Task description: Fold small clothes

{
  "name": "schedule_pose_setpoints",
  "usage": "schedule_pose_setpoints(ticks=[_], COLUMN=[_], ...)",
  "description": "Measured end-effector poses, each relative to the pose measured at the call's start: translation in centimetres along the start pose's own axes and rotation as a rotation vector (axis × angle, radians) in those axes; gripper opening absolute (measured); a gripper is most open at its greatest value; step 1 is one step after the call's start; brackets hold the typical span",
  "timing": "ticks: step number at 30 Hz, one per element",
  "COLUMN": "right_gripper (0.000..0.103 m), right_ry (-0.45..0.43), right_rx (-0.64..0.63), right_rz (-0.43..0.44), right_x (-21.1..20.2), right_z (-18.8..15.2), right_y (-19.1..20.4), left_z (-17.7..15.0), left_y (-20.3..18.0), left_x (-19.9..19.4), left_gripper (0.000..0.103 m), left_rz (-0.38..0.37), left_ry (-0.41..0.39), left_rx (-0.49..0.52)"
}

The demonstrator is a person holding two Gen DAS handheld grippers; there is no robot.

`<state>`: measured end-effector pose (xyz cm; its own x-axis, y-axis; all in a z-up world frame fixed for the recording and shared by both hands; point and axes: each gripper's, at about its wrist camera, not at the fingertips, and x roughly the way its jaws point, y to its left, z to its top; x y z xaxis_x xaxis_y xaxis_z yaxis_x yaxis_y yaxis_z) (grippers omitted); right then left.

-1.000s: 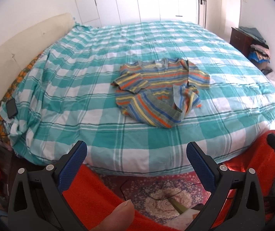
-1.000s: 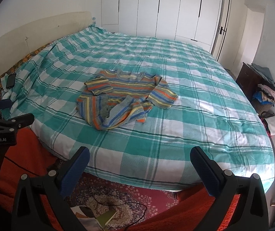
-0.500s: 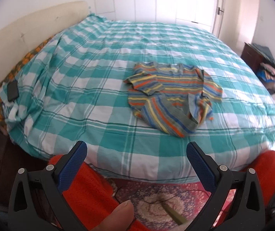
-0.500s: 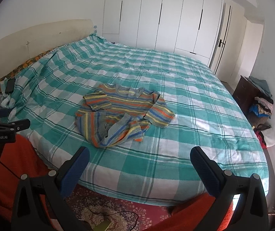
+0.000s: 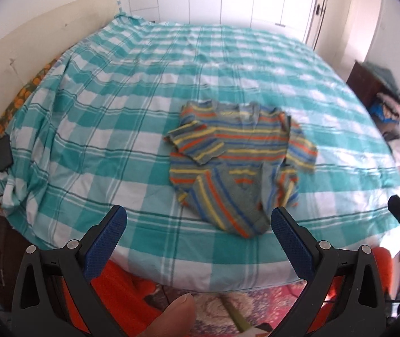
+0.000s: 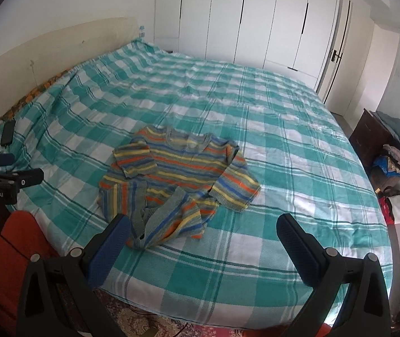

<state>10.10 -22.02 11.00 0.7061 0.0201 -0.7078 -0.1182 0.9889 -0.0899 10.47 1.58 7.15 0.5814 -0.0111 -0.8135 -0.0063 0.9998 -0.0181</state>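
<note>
A small striped sweater (image 5: 239, 157) (image 6: 177, 179) in grey, orange, yellow and blue lies crumpled on the teal checked bed (image 5: 132, 106) (image 6: 298, 151), its lower part bunched and turned over. My left gripper (image 5: 198, 224) hangs open above the bed's near edge, just short of the sweater's hem, holding nothing. My right gripper (image 6: 204, 234) is open too, its left finger (image 6: 110, 241) overlapping the bunched hem in view; contact cannot be told. The left gripper's body (image 6: 0, 182) shows at the left edge of the right wrist view.
A cream headboard (image 6: 45, 47) runs along the left. A dark phone (image 5: 3, 151) lies near the bed's left edge. White wardrobes (image 6: 256, 22) stand behind. A dark cabinet with piled clothes (image 6: 390, 146) is at the right. Orange fabric (image 5: 121, 289) and a patterned rug (image 5: 228, 309) are below.
Both grippers have moved up and forward toward the bed, so the sweater sits closer and lower in each view. Both stay open. The sweater has not moved.
</note>
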Motion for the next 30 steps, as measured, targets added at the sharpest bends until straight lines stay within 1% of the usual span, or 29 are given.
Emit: schedule_pose_setpoints(ticks=[1,2,3,4,5,6,7,8,9,10,11,12,13,14,16,17,19,22,24,25,26,27,28,29,30], right_gripper=[0.103,0.103,0.103,0.103,0.103,0.103,0.103,0.103,0.103,0.103,0.103,0.103,0.103,0.103,0.102,0.102,0.102,0.088,0.084,0.079,0.076,0.076,0.072,0.046,0.020], right_ry=[-0.041,-0.090,-0.143,-0.196,-0.228,-0.209,-0.117,-0.023,-0.013,-0.015,-0.001,0.005,-0.004,-0.004,0.049,0.077,0.154,0.306,0.394,0.434,0.458,0.472,0.493,0.533,0.574], right_rx=[0.019,0.034,0.044,0.051,0.056,0.082,0.138,0.230,0.292,0.311,0.290,0.265,0.254,0.263,0.282,0.284,0.269,0.271,0.300,0.319,0.311,0.274,0.217,0.146,0.107], right_rz=[0.000,0.005,0.009,0.007,-0.008,-0.050,-0.082,-0.017,0.089,0.160,0.157,0.115,0.083,0.081,0.116,0.134,0.157,0.175,0.189,0.182,0.152,0.121,0.092,0.064,0.042], right_x=[-1.0,-1.9,-2.5,-2.8,-2.8,-2.3,-1.4,-0.9,-0.9,-0.9,-0.6,-0.3,0.0,0.5,2.5,4.0,7.7,15.6,20.9,23.6,26.0,28.2,30.5,32.7,34.1], right_z=[-0.1,-0.6,-1.5,-3.0,-4.2,-5.5,-6.6,-7.9,-9.0,-9.8,-10.0,-10.0,-9.8,-9.4,-8.1,-7.4,-6.0,-4.3,-3.8,-3.4,-3.1,-2.8,-2.7,-3.2,-4.1], right_y=[-0.2,-0.3,-0.3,-0.4,-0.2,0.0,0.1,-0.2,-0.4,-0.4,-0.2,-0.1,-0.1,-0.3,-1.0,-1.2,-1.5,-0.7,0.4,1.2,2.3,3.5,4.9,6.1,6.5], left_z=[-0.3,-1.4,-2.7,-3.7,-5.5,-6.6,-7.4,-8.8,-10.1,-11.0,-11.8,-12.1,-12.2,-12.1,-11.8,-11.5,-11.3,-11.3,-11.7,-12.0,-12.2,-12.4,-12.6,-12.7,-12.7], left_y=[0.0,0.1,0.2,0.3,0.6,0.7,0.9,1.3,1.7,1.9,2.0,2.0,2.0,2.2,2.4,2.5,2.5,3.6,3.9,4.0,4.2,4.4,4.6,4.8,5.1], left_x=[-0.3,-0.8,-1.0,-1.1,-0.9,-0.5,-0.1,-0.6,-1.4,-1.9,-2.1,-1.9,-1.6,-1.4,-1.5,-1.4,-0.4,2.5,3.8,4.6,5.1,5.5,5.9,6.3,6.7], left_gripper=[0.103,0.103,0.103,0.103,0.103,0.102,0.102,0.102,0.102,0.102,0.102,0.102,0.102,0.102,0.102,0.102,0.102,0.102,0.102,0.102,0.102,0.102,0.102,0.102,0.102], left_rz=[-0.009,-0.014,-0.007,0.001,0.017,0.042,0.055,-0.012,-0.072,-0.086,-0.052,-0.026,-0.011,-0.009,0.000,0.005,0.033,0.041,0.050,0.062,0.074,0.089,0.103,0.109,0.112], left_ry=[-0.019,-0.070,-0.116,-0.155,-0.197,-0.156,-0.062,-0.001,-0.027,-0.059,-0.082,-0.079,-0.071,-0.061,-0.067,-0.078,-0.070,-0.013,0.018,0.039,0.050,0.060,0.071,0.084,0.096], left_rx=[0.000,0.003,0.009,0.012,0.005,-0.012,-0.033,-0.057,-0.068,-0.071,-0.063,-0.054,-0.045,-0.040,-0.040,-0.033,-0.021,-0.058,-0.076,-0.079,-0.078,-0.078,-0.080,-0.081,-0.081])
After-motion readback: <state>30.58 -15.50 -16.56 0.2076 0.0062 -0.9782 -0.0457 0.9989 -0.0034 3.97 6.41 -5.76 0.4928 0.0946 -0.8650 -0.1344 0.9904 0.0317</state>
